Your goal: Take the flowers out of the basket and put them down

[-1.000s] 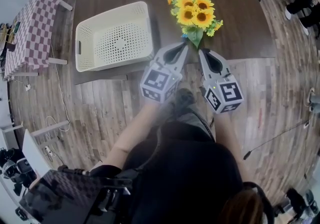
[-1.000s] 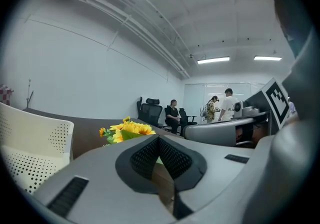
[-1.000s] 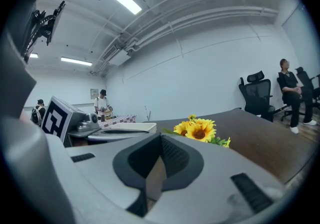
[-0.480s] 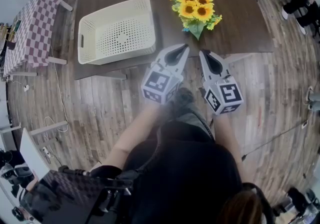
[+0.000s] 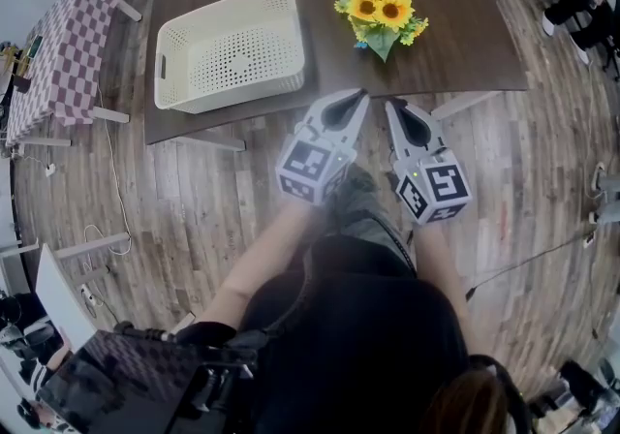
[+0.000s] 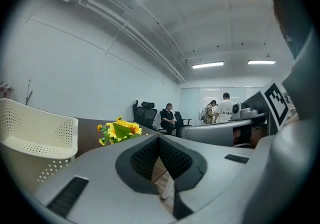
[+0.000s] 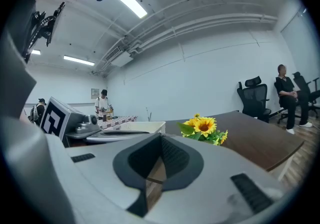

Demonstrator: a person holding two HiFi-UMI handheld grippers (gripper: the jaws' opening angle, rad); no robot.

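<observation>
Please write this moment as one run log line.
flowers: on table, outside basket | basket: empty | left gripper: shut, empty | right gripper: shut, empty

Over 1 second, both grippers draw back from the flowers (image 5: 380, 8). The tips of the left gripper (image 5: 360, 93) and the right gripper (image 5: 389, 105) were just beside the base of the bouquet. They are now at the near edge of the table (image 5: 465, 45), with a strip of bare tabletop between them and the flowers. In the head view, the flowers, the basket (image 5: 232, 49) and the table all sit higher in the picture. More of the floor (image 5: 223, 200) shows below the table edge.
</observation>
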